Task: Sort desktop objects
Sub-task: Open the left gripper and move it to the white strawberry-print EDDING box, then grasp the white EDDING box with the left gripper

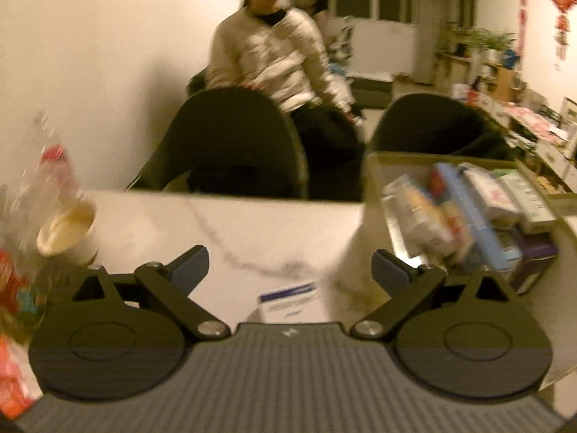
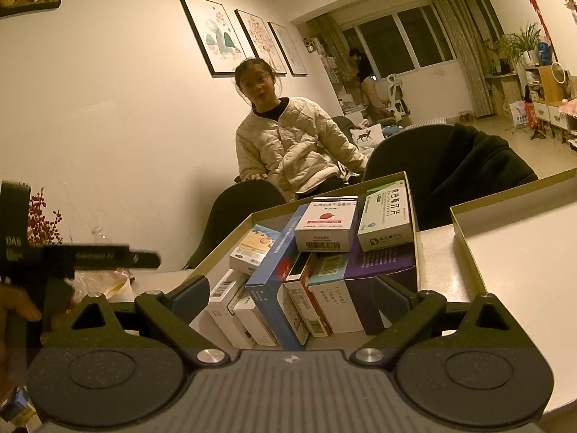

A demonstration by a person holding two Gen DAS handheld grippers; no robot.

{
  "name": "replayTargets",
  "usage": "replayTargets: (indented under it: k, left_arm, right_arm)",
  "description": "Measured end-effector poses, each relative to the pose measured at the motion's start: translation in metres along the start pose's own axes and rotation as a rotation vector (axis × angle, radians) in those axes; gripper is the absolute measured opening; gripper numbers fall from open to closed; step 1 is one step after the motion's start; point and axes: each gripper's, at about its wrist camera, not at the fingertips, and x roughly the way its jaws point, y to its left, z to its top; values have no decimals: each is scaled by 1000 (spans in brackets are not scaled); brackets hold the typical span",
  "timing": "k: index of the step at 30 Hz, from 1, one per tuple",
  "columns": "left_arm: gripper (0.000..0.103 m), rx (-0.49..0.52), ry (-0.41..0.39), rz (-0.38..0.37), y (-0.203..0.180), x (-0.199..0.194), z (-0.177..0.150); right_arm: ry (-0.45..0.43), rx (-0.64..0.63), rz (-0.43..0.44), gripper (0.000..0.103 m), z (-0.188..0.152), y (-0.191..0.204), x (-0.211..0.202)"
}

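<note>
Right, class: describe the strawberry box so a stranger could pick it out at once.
Find the open cardboard tray packed with medicine boxes. On top of the pile, beside the green box, lies the strawberry box. It alone is white with a red strawberry and a red band.

blur: left wrist view smeared throughout, print on small white-and-blue box [image 1: 288, 301] unreadable | hidden: its lower part behind gripper body | cut off: red packaging [image 1: 14, 342] left of that box runs past frame edge | right wrist view: lower boxes in cardboard tray [image 2: 411, 198] buried under upper ones | open lid [image 2: 512, 216] right of tray cut by edge
</note>
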Motion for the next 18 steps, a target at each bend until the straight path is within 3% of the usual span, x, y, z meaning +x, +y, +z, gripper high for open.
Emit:
replayTargets:
  k: [11, 18]
  left_arm:
    - [96, -299, 217, -54, 29, 68, -6]
    - [88, -291, 255, -23, 19, 92, -11]
  right_arm:
    - [14, -33, 6, 97, -3, 6, 3]
    - [24, -51, -1, 97, -4, 9, 6]
